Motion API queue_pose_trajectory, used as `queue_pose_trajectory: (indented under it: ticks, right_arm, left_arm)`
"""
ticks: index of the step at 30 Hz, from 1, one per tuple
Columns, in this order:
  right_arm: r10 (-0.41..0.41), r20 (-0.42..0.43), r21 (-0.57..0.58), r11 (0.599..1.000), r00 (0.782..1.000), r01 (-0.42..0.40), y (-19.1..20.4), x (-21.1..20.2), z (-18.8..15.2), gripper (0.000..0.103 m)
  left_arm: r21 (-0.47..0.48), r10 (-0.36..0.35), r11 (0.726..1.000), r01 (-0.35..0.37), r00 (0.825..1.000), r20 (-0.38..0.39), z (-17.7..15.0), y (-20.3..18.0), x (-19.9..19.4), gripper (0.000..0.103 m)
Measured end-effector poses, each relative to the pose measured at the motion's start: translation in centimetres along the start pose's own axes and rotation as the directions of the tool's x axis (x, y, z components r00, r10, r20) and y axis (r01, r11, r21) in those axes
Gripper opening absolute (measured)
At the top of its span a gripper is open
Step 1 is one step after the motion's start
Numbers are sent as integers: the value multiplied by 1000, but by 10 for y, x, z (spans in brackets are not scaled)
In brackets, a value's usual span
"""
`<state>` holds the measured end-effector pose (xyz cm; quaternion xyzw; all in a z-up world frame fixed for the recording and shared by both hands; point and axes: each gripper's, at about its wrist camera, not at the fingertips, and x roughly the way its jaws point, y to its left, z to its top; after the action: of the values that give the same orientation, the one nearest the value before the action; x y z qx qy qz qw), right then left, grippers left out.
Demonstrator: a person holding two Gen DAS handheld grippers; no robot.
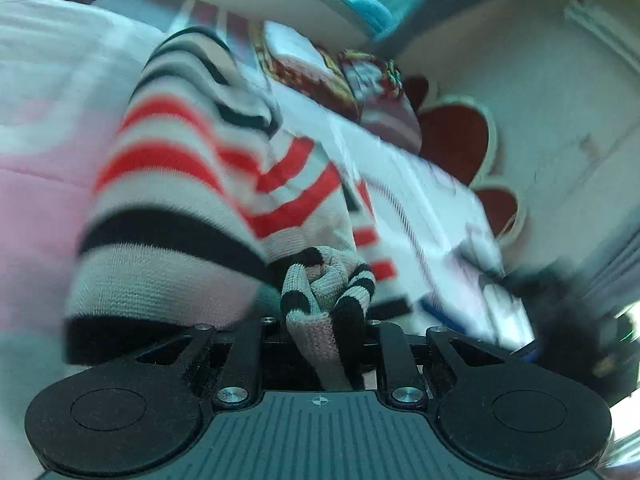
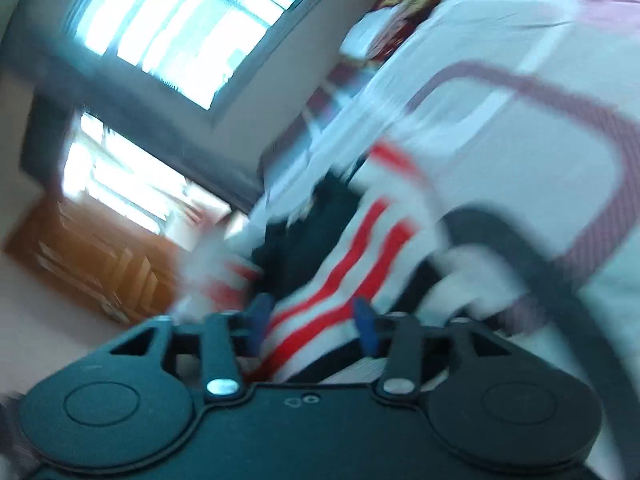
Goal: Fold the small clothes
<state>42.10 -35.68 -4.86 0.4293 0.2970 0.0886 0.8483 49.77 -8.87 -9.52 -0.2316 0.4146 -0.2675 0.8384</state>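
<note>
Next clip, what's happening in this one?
A person with a handheld gripper in each hand is handling a small knit garment striped in red, black and white. The left gripper pinches a bunched striped end of it; the right gripper has striped fabric running between its blue-tipped fingers. The garment hangs unfolded over a pink-and-white bedspread. Both views are motion-blurred.

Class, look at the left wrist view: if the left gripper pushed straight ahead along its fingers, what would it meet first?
The left gripper already pinches the striped knit garment, so that fabric comes first. Beyond it probably the bed cover, though blur makes depth unclear.
</note>
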Motion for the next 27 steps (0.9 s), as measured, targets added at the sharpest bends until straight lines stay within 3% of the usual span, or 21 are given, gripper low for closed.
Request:
queue_pose_trajectory:
  ticks: [1,2,3,5,7,9,11,12,16,20,23,24,27]
  right_arm:
    - [13,15,11,1000,1000,-13,-3,-9,6,67]
    - [26,23,23,999,999,-26,-4,-17,10,71]
    - [39,27,30,999,999,-39,-5,-21,13,74]
    - [56,11,32,998,998,-56,-3,-22,15,76]
    - [70,-24,38,997,997,-69,-1,-17,14,76]
    - [90,-66,40,995,994,-87,1,-8,12,76]
    - [85,-113,32,996,990,-82,5,3,4,76]
    - [71,-126,27,997,989,-68,7,7,2,76]
    - [48,-179,69,997,983,-37,5,27,-5,76]
    - [53,-270,91,995,961,-29,12,49,-9,75]
    - [-69,-286,-82,995,956,48,33,61,-12,63]
    - [-101,-284,-153,987,953,59,41,63,-14,50]
    - [-160,-240,-387,920,957,57,64,59,-20,29]
  left_arm:
    - [32,21,999,-22,1000,15,-1,-6,0,20]
    - [42,22,999,-23,1000,20,-1,-10,-3,36]
    - [38,-7,999,6,1000,29,1,-13,-10,60]
    - [73,-34,997,29,998,62,3,-22,-35,79]
    - [153,-13,988,-6,993,121,2,-26,-69,80]
    - [159,19,986,-51,980,198,5,-11,-102,80]
    - [117,142,978,-173,962,233,19,20,-116,80]
    - [79,196,973,-217,956,218,24,37,-118,79]
    - [-21,249,968,-249,958,140,32,82,-103,79]
    - [-29,226,974,-224,967,115,27,92,-89,79]
    - [-37,226,974,-223,967,119,28,96,-79,79]
    - [-37,227,974,-224,966,126,23,95,-78,79]
    - [-38,236,972,-233,956,173,24,88,-90,79]
